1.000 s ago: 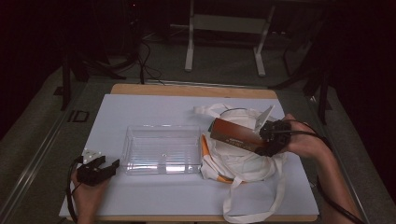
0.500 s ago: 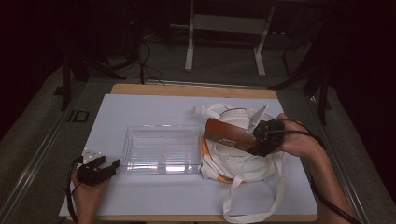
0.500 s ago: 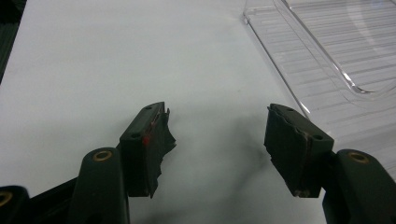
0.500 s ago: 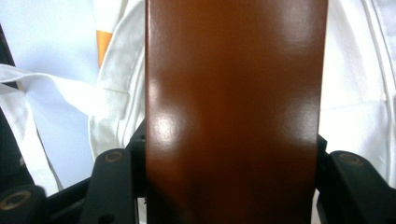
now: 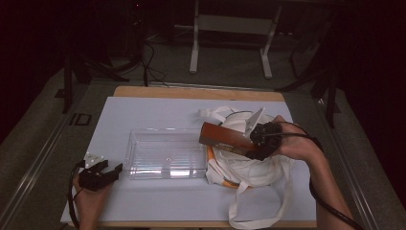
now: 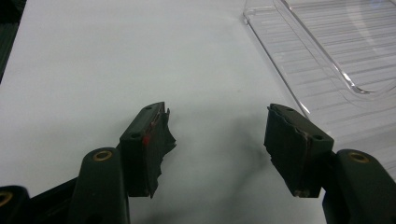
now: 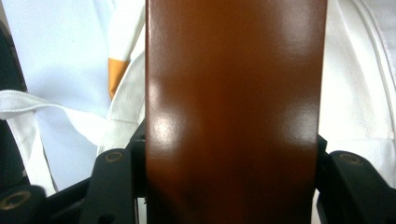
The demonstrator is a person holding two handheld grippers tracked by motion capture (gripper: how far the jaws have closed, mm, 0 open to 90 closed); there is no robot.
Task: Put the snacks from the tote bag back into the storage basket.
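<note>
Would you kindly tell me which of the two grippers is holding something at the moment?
The right gripper, over the white bag, clamps a brown box; the left gripper rests open and empty.

Dim room, light falls on the table alone: white sheet on wood top. Grey floor beyond, white stand legs, black cables.

Right gripper clamps one end of a brown box, held tilted over the white tote bag on the right of the white mat. Box's free end points left, over the clear plastic tray edge. Left gripper rests near-left, jaws apart, nothing between them.
</note>
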